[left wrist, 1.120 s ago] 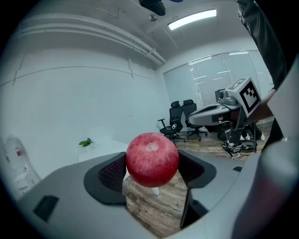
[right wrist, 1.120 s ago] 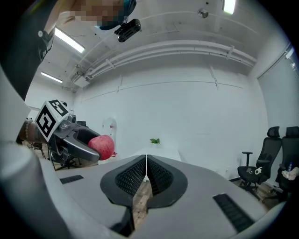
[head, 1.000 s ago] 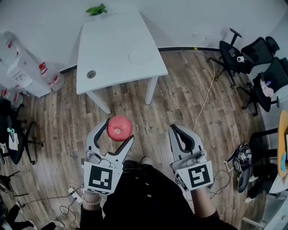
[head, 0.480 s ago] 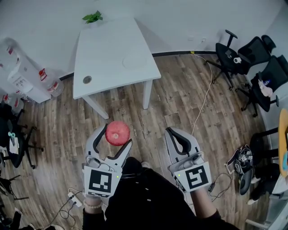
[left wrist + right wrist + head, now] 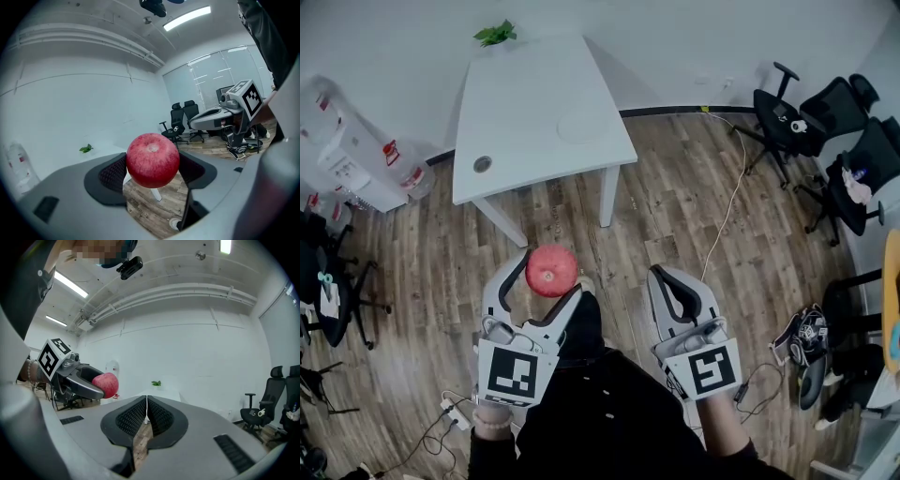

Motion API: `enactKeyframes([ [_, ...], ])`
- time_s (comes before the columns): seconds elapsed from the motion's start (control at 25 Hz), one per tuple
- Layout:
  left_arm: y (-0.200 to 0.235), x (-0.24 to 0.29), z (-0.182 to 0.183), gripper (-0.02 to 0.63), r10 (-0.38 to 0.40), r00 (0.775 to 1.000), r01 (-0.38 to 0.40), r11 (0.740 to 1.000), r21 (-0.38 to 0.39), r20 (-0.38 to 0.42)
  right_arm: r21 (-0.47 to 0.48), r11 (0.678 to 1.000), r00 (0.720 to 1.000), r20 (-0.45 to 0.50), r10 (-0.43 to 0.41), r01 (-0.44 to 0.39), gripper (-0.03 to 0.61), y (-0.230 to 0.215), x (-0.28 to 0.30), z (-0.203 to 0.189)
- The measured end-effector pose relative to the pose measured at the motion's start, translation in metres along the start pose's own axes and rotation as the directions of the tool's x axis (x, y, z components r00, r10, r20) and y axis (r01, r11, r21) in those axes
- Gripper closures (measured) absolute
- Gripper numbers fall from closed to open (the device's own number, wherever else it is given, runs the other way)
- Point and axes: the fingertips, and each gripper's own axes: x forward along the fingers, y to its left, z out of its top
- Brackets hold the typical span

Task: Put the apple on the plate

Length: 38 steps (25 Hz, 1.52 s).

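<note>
**A:** Where is the apple (image 5: 551, 270)?

**B:** It is clamped between the jaws of the left gripper (image 5: 547, 276), held in the air above the wooden floor (image 5: 675, 216). The left gripper view shows the red fruit pressed between both dark pads, with its dimpled end turned up towards the camera.

**A:** And the plate (image 5: 579, 127)?

**B:** It lies flat on the white table (image 5: 525, 84), near the table's right edge and well apart from the apple. It is white on white, so only a faint round outline shows. Whether it holds anything cannot be told from the head view.

**A:** Are there other containers?

**B:** A clear water jug (image 5: 411, 172) with a red label stands on the floor just beside the table's left side, and how full it is cannot be told. Green leaves (image 5: 495, 34) sit at the table's far end, and whatever pot is under them is too pale to make out.

**A:** What about the right gripper (image 5: 664, 274)?

**B:** Its jaws are pressed together with nothing in them. In the right gripper view the ribbed pads meet along a thin line. It is held beside the left gripper, and the two do not touch.

**A:** What else is around?

**B:** Black office chairs (image 5: 797, 112) stand by the wall on the right, and a white cable (image 5: 727, 211) runs across the floor.
</note>
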Motion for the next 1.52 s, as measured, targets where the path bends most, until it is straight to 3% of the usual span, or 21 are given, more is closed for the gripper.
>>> enactKeyframes([
  [0.68,0.031,0.071,0.010,0.256,-0.054,0.998,0.054,0.999,0.002,0.028,-0.022,0.999,0.999,-0.033,-0.029,0.028,0.537,-0.042,0.050,0.000],
  [1.52,0.114,0.181,0.033,0.256,-0.089,0.995,0.089,0.996,0.001,0.049,-0.037,0.998,0.996,-0.074,-0.056,0.053,0.537,-0.114,0.159,0.013],
])
